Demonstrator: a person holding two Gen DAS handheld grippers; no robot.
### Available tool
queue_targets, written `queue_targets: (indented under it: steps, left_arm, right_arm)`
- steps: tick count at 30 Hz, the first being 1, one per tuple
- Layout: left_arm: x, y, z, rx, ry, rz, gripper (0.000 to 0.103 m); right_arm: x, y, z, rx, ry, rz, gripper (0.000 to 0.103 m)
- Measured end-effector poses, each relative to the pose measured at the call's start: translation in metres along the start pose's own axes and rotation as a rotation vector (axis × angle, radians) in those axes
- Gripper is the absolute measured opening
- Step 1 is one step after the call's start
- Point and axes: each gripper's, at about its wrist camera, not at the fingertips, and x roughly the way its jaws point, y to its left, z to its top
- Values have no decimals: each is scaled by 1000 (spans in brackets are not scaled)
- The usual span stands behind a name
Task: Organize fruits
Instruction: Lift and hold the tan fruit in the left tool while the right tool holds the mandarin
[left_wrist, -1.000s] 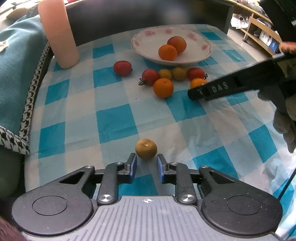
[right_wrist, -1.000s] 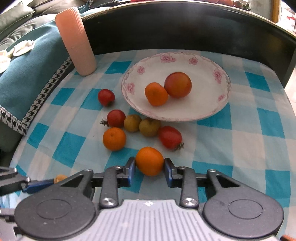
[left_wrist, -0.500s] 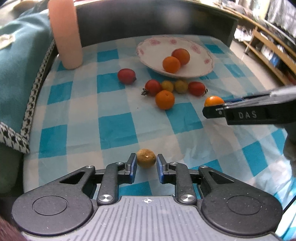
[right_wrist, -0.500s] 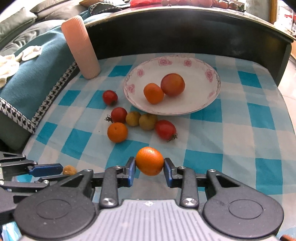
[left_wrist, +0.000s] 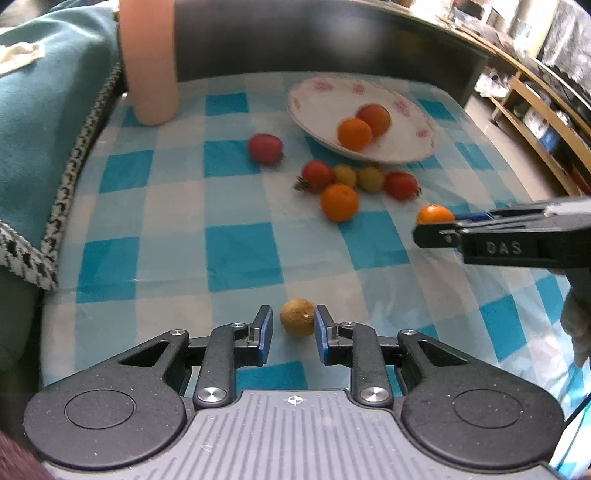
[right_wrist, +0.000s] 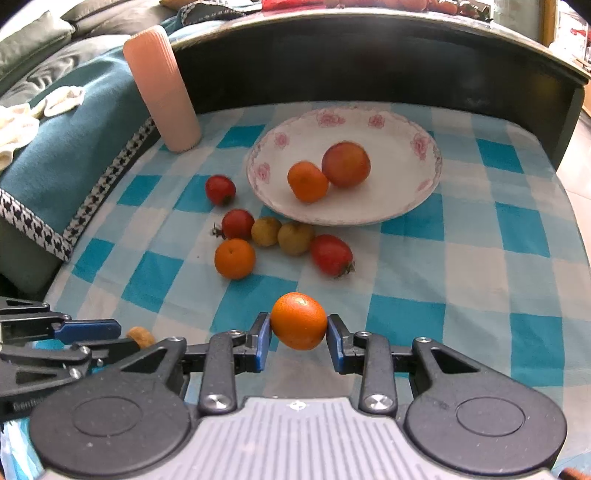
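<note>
In the right wrist view my right gripper (right_wrist: 298, 336) is shut on a small orange (right_wrist: 298, 320) and holds it above the checked cloth, short of the flowered plate (right_wrist: 406, 206). An orange (right_wrist: 307, 181) and a larger reddish fruit (right_wrist: 346, 164) lie on that plate. In the left wrist view my left gripper (left_wrist: 291, 334) is open low over the cloth. A small brown fruit (left_wrist: 297, 323) lies between its fingertips, close to the right pad (left_wrist: 319, 332). The right gripper (left_wrist: 436, 232) with its orange (left_wrist: 434, 215) shows at the right.
Loose fruit lies in front of the plate: three red tomatoes (right_wrist: 331, 254), two yellowish fruits (right_wrist: 295, 238) and an orange (right_wrist: 234, 257). A tall pink cylinder (right_wrist: 162, 88) stands at the back left. A dark raised wall (right_wrist: 369, 66) bounds the far side; a teal blanket (right_wrist: 55, 147) lies left.
My right gripper has lifted the orange off the cloth and drawn back a little. My left gripper has edged forward, so the brown fruit now sits between its fingertips.
</note>
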Motion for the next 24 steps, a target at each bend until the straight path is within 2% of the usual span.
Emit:
queue_targets:
  steps: [5,11,17,20,24]
  left_arm:
    - [14,-16,-6,66,21,17,36]
    - [18,-16,-4,76,9,33,32]
    - [5,-32,-15,144,17,82,31]
    - [-5,-26,-24,101,9,56,31]
    - [-15,-15,-27,63,-9,62,31]
  right_arm:
    - [1,4,-6,-15,16,-7,48]
    - [-6,8,-12,-22,12,-15,48]
    - [2,18,-24,-29,38,-22,49]
    - [-2,21,-30,-16,33,-16,49]
    - [-10,25,-39,8,14,-30,49]
